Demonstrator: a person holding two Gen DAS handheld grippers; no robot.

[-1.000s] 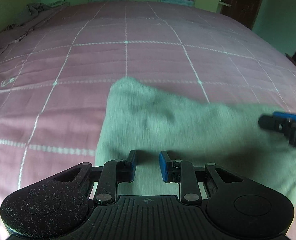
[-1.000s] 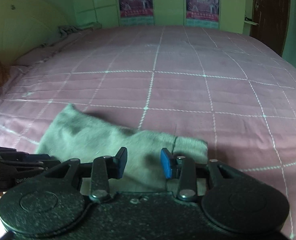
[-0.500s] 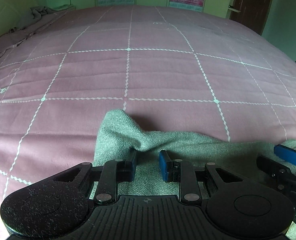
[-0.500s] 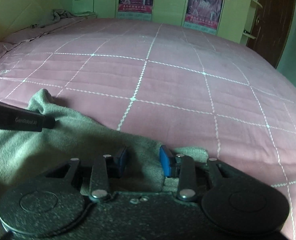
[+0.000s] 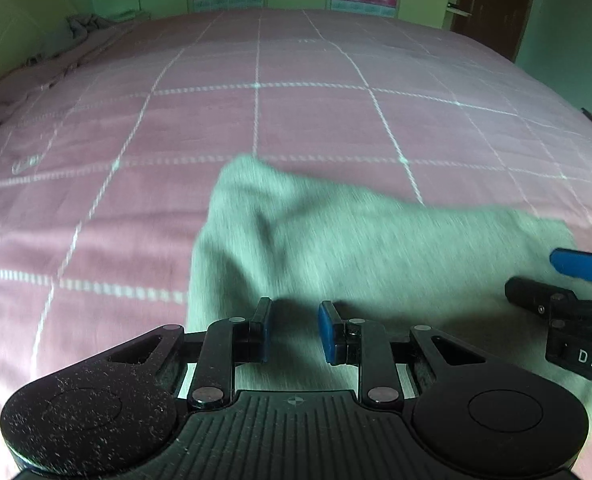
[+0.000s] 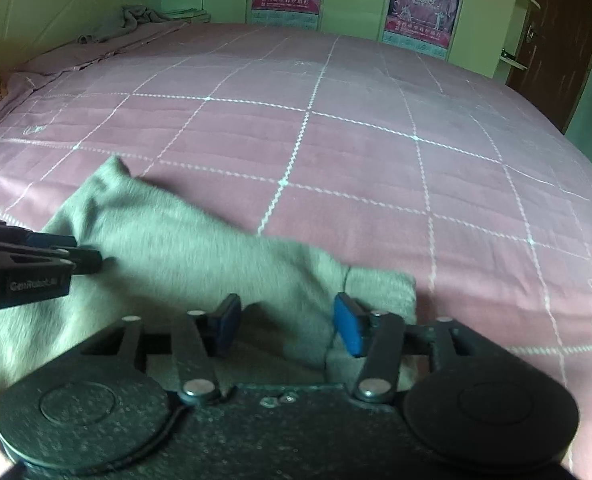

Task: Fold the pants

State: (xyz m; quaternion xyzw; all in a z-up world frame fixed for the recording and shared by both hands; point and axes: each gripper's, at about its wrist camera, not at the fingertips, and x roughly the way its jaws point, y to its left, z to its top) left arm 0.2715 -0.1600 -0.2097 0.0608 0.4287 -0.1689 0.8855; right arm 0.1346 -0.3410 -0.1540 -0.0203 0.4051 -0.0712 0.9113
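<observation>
I am holding my left hand-held gripper (image 5: 293,330) low over the near edge of the pants (image 5: 356,248). Its jaws are standing partly open with a clear gap between the blue pads, and nothing is clamped in them. I am holding my right hand-held gripper (image 6: 285,326) likewise, jaws apart and wider than the left, with grey cloth lying under and between the fingers; I am judging it as not gripping.

The pants are lying on the bed (image 5: 255,120) as a compact grey bundle directly ahead of and beneath both grippers. The long axis is running left to right across my front, so each gripper is facing one end: the left end is rising to a raised corner (image 5: 243,164) ahead of the left gripper, and a narrow band (image 6: 380,284), possibly a cuff or waistband, is lying just beyond the right gripper's right finger.

Neither gripper is clearly nearer; both are over the near long edge. I am judging that the next fold turns on that edge being carried away from me, across the short axis.

Motion blur is softening the cloth detail.
</observation>
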